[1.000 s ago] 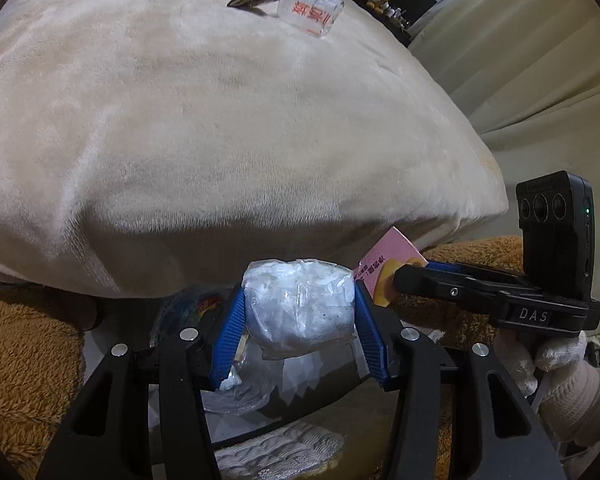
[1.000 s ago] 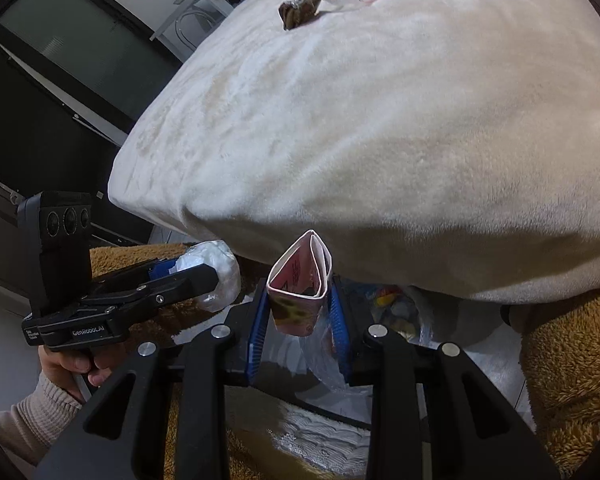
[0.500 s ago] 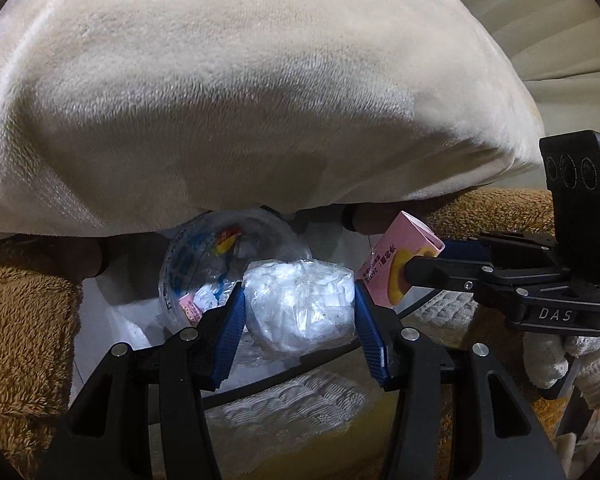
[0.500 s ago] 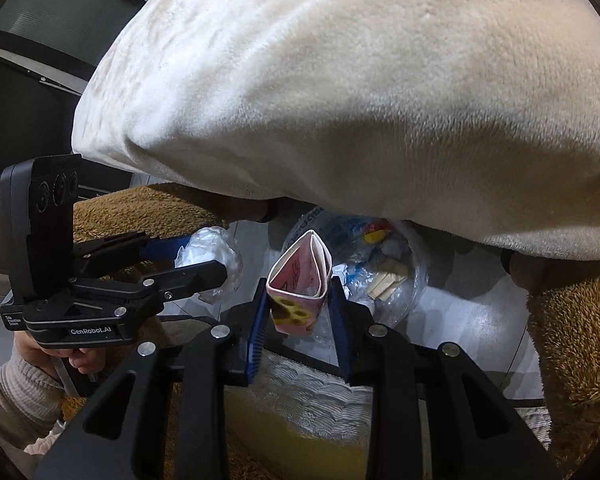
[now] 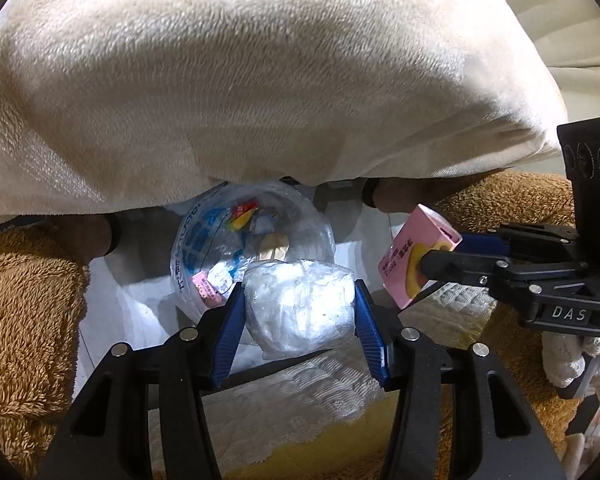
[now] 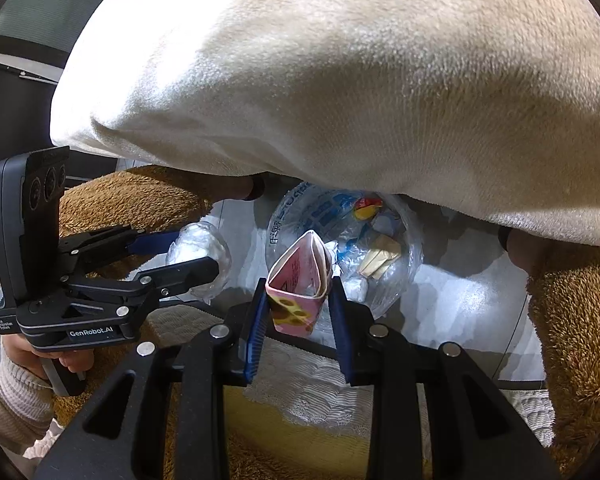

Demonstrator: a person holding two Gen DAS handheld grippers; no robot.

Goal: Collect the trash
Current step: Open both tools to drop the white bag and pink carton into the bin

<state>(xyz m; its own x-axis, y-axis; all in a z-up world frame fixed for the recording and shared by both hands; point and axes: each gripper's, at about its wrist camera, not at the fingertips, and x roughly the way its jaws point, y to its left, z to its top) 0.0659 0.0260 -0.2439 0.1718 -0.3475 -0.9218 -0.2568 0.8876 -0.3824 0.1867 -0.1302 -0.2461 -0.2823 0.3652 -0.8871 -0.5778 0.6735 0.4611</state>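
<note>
The left gripper (image 5: 299,318) pinches a white wad (image 5: 300,312) of crumpled plastic between its blue pads, held just above the near rim of the clear trash bag (image 5: 204,248). The right gripper (image 6: 298,308) clamps a squashed pink carton (image 6: 298,284), also over the bag's near edge, just right of the wad. The bag, with wrappers inside, sits on the pale floor (image 6: 460,292) under the overhanging cream cushion (image 5: 260,80), with brown fleece (image 5: 24,300) on both sides of the bag.
</note>
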